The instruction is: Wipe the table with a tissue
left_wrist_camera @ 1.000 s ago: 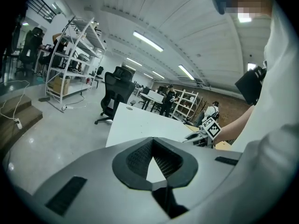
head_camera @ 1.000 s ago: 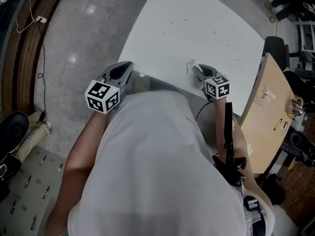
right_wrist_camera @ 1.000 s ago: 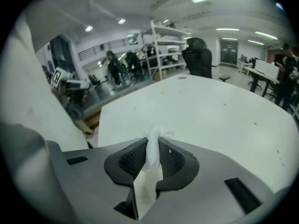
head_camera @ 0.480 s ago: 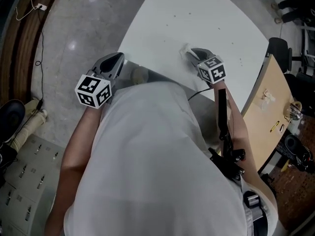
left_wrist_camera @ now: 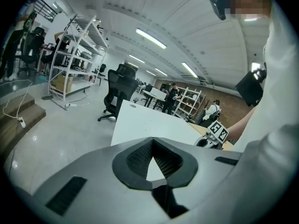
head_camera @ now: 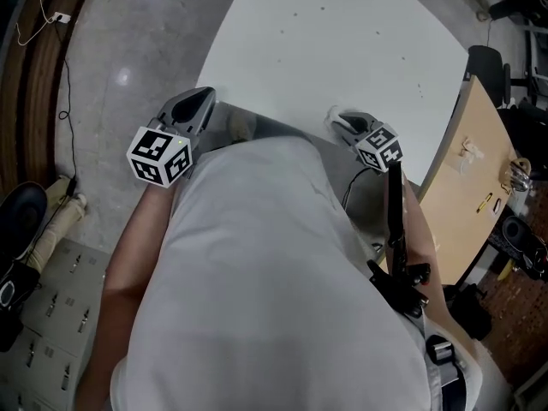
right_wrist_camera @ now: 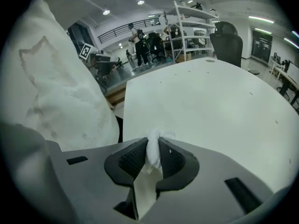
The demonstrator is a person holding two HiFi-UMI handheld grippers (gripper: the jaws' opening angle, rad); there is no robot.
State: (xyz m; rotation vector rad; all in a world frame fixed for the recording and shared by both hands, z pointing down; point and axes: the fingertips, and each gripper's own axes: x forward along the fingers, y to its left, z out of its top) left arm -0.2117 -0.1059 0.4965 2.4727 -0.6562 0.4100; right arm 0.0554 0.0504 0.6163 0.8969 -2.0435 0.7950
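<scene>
One tissue [right_wrist_camera: 153,158] clamped in right gripper [right_wrist_camera: 152,142] jaws, left gripper [left_wrist_camera: 152,140] jaws together, chair [left_wrist_camera: 119,89] beyond table [left_wrist_camera: 150,121]

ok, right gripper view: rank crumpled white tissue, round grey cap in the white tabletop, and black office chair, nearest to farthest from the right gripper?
1. Crumpled white tissue, pinched between the right gripper's jaws.
2. Round grey cap, at the white tabletop's far end.
3. Black office chair, beyond that far edge, upper right.
</scene>
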